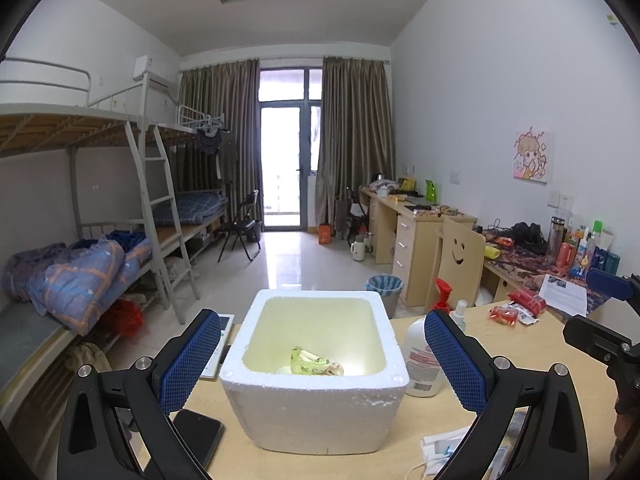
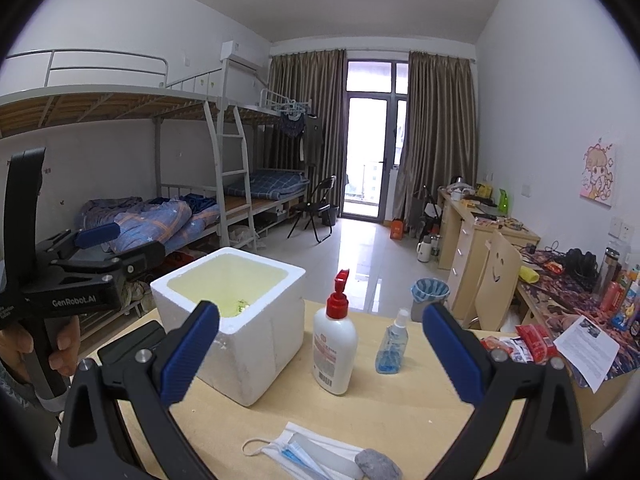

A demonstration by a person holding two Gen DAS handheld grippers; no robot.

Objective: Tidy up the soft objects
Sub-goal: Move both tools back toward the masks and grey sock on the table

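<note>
Our left hand-held gripper point(image 1: 320, 364) hung empty, jaws apart, straddling the foam box point(image 1: 316, 400) where soft wrappers point(image 1: 316, 366) already lay. Our right hand-held gripper point(image 2: 320, 352), also spread and empty, waited above a face mask point(image 2: 304, 454), likely next.

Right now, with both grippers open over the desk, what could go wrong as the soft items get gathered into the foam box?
1. The face mask and grey pad lie flat at the near desk edge; a pinch by the right gripper may slip or nudge them off.
2. The lotion bottle and spray bottle stand upright beside the foam box; a sweep toward it could topple them.
3. The left gripper straddles the light box and might shove it.
</note>
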